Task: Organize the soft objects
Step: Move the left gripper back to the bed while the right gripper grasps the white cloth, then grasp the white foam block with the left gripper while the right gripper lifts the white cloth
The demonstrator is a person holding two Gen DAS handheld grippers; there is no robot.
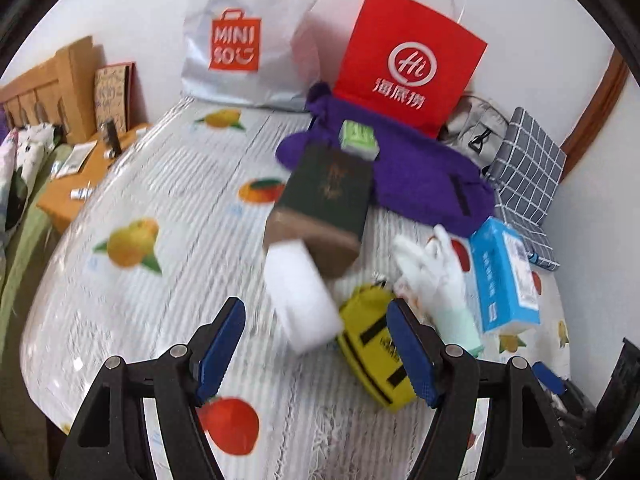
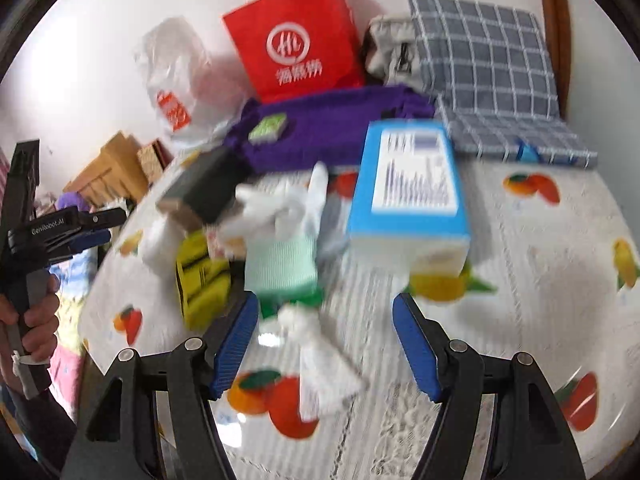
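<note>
My left gripper (image 1: 320,352) is open and empty above the table, with a white sponge block (image 1: 302,300) just beyond its fingers and a yellow pouch (image 1: 376,356) by its right finger. A white glove with a green cuff (image 1: 436,280) lies right of them. My right gripper (image 2: 325,344) is open and empty over a white crumpled cloth (image 2: 324,364), with the glove (image 2: 280,236) and yellow pouch (image 2: 202,280) just ahead. A purple plush cloth (image 1: 420,176) lies further back, carrying a small green sponge (image 1: 358,138).
A dark green box (image 1: 326,204) and a blue tissue box (image 1: 506,276) stand among the items. A red paper bag (image 1: 408,60), a white Miniso bag (image 1: 244,36), a grey bag (image 1: 476,128) and a checked cushion (image 1: 524,168) line the wall. The fruit-print tablecloth (image 1: 160,208) covers the table.
</note>
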